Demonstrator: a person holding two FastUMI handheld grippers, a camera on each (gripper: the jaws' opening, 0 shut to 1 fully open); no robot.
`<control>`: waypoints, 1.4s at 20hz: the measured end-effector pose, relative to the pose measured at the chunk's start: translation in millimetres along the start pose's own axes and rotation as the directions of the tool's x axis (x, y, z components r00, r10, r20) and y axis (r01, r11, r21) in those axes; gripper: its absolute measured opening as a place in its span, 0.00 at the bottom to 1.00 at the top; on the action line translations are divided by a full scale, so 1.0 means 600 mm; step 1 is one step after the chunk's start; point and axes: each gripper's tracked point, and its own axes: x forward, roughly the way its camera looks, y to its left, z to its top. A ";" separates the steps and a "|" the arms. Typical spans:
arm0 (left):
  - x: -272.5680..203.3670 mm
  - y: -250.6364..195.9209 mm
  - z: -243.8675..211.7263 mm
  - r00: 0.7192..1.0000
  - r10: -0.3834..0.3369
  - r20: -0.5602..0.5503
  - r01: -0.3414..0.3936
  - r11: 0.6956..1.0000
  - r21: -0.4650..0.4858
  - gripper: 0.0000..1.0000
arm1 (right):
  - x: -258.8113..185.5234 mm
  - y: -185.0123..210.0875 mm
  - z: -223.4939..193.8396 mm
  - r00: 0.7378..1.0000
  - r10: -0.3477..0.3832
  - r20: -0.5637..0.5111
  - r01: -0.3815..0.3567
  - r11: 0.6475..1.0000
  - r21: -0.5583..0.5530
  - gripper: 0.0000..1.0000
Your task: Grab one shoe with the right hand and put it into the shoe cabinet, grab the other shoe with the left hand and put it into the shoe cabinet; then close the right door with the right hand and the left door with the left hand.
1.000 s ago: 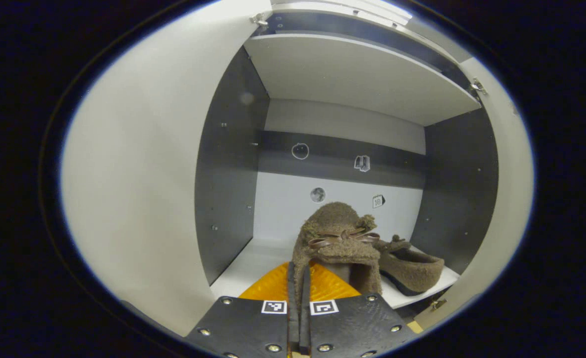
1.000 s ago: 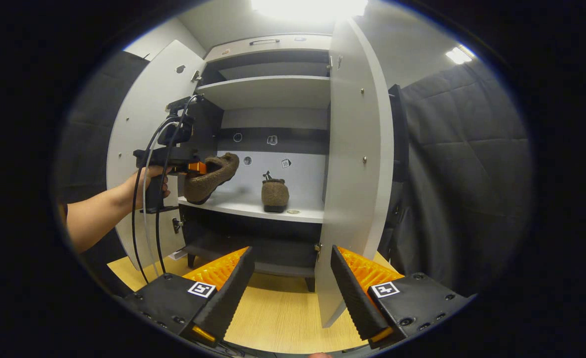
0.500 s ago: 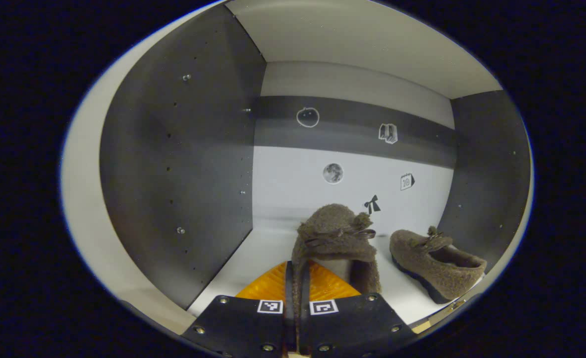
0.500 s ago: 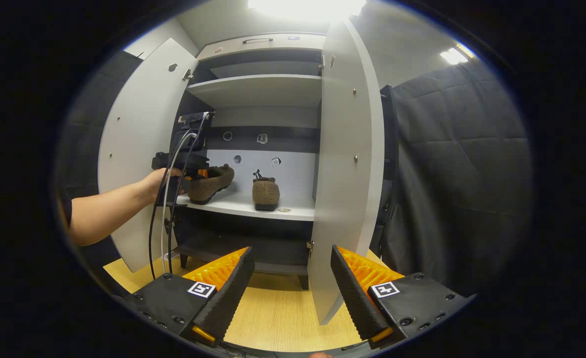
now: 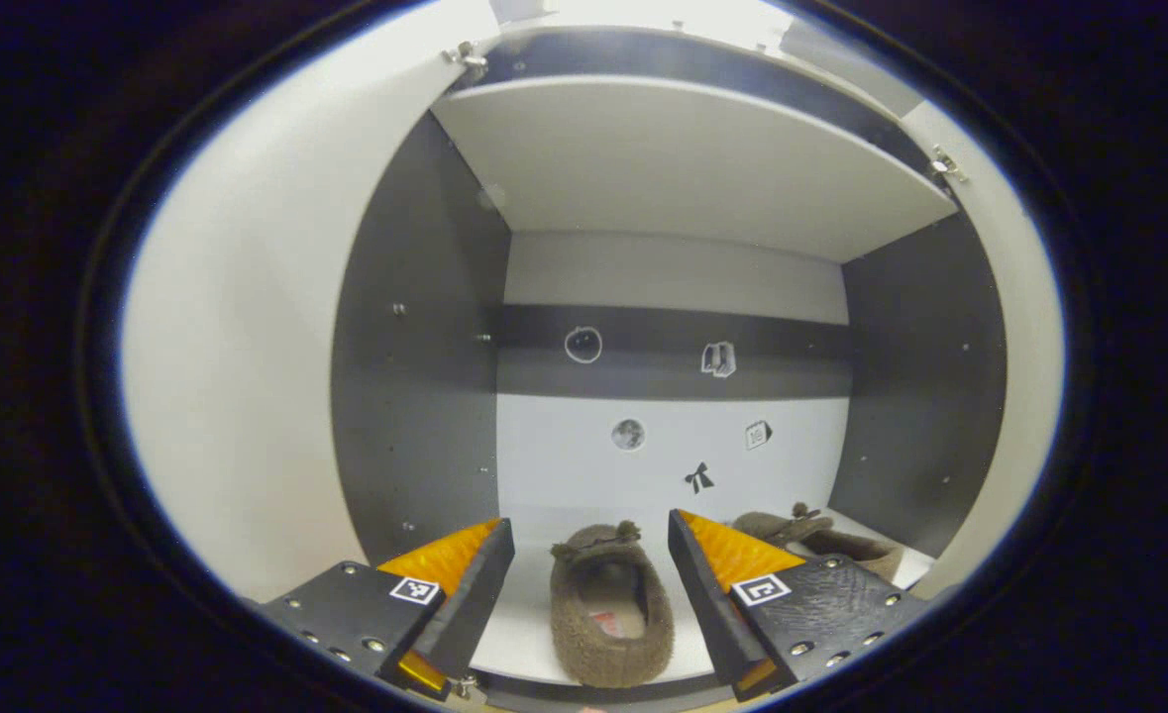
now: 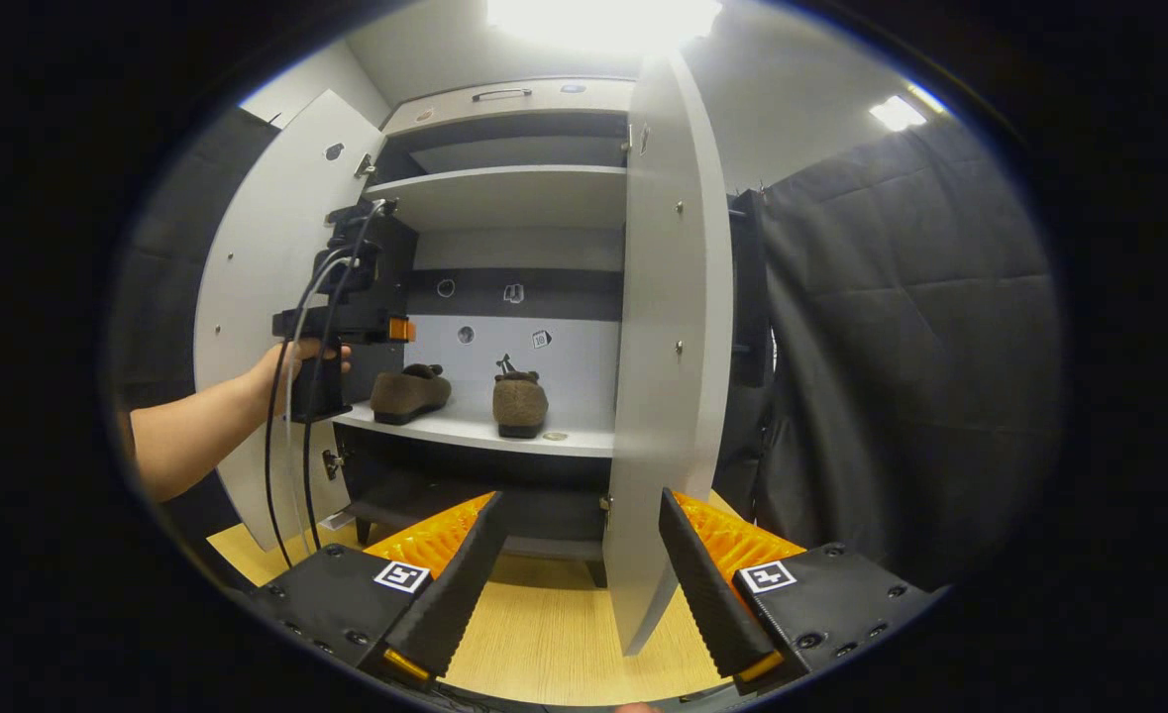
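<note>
Two brown fuzzy shoes stand on the cabinet's white middle shelf (image 6: 465, 428). The left shoe (image 5: 608, 604) lies heel toward me between the fingers of my left gripper (image 5: 591, 604), which is open and raised just above it. The right shoe (image 5: 821, 540) sits behind that gripper's right finger. In the right gripper view the same shoes, left shoe (image 6: 410, 392) and right shoe (image 6: 519, 404), stand side by side, with the left gripper (image 6: 346, 325) held by a hand just above the shelf's left end. My right gripper (image 6: 576, 584) is open, well back from the cabinet, near the right door (image 6: 665, 376).
Both cabinet doors stand open: the left door (image 6: 252, 297) behind the person's arm, the right door edge-on in front of my right gripper. An upper shelf (image 6: 504, 193) is bare. A wooden floor (image 6: 554, 634) lies below. Black quilted cloth (image 6: 901, 327) hangs at the right.
My left gripper opened and let go of the left shoe, which now rests on the shelf; the gripper pulled back and up. My right gripper barely moved.
</note>
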 end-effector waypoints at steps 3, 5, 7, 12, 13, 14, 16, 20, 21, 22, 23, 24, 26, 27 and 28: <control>-0.064 -0.004 0.027 0.999 -0.008 0.037 0.009 1.000 -0.003 0.93 | -0.009 -0.013 0.007 1.000 0.003 0.010 -0.003 1.000 0.007 0.98; -0.117 -0.002 0.044 0.998 -0.018 0.054 0.018 1.000 0.007 0.93 | -0.015 -0.025 0.014 1.000 -0.001 0.020 0.001 1.000 0.009 0.98; -0.159 -0.010 0.047 0.997 -0.029 0.067 0.027 0.999 0.032 0.93 | -0.020 -0.039 0.023 1.000 -0.006 0.028 0.006 1.000 0.026 0.98; -0.251 -0.017 0.025 0.998 -0.030 0.064 0.026 0.997 0.071 0.92 | -0.035 -0.086 0.044 0.998 -0.034 0.045 0.031 0.997 0.072 0.97; -0.267 -0.019 0.020 0.998 -0.030 0.059 0.025 0.997 0.079 0.90 | -0.037 -0.099 0.047 0.998 -0.045 0.048 0.042 0.997 0.072 0.98; -0.284 -0.018 0.016 0.998 -0.027 0.057 0.022 0.996 0.087 0.93 | -0.039 -0.113 0.051 0.997 -0.057 0.050 0.053 0.996 0.072 0.98; -0.319 -0.020 0.008 0.998 -0.028 0.053 0.024 0.996 0.087 0.93 | -0.044 -0.143 0.056 0.995 -0.082 0.056 0.078 0.994 0.075 0.98; -0.377 -0.021 -0.005 0.999 -0.026 0.035 0.024 0.997 0.075 0.93 | -0.050 -0.197 0.077 0.989 -0.131 0.069 0.124 0.987 0.103 0.98; -0.387 -0.017 -0.002 0.999 -0.019 0.032 0.017 0.996 0.083 0.93 | -0.049 -0.210 0.081 0.987 -0.144 0.072 0.136 0.985 0.106 0.98; -0.406 -0.014 -0.007 0.999 -0.011 0.031 0.008 0.996 0.090 0.90 | -0.047 -0.225 0.087 0.984 -0.160 0.075 0.151 0.983 0.106 0.97; -0.425 -0.011 -0.008 0.999 -0.003 0.033 0.000 0.995 0.095 0.90 | -0.046 -0.239 0.093 0.981 -0.175 0.078 0.167 0.980 0.104 0.97; -0.448 -0.006 -0.011 0.999 0.007 0.034 -0.010 0.995 0.098 0.90 | -0.041 -0.252 0.101 0.978 -0.191 0.081 0.183 0.978 0.102 0.97; -0.480 0.009 -0.013 0.999 0.038 0.021 -0.040 0.995 0.092 0.93 | -0.030 -0.274 0.115 0.973 -0.215 0.090 0.205 0.973 0.107 0.97; -0.499 0.017 -0.015 0.999 0.048 0.018 -0.049 0.995 0.085 0.90 | -0.022 -0.281 0.125 0.969 -0.226 0.096 0.215 0.970 0.114 0.97; -0.520 0.022 -0.017 0.998 0.060 0.013 -0.061 0.995 0.083 0.93 | -0.013 -0.289 0.134 0.965 -0.240 0.102 0.227 0.966 0.124 0.96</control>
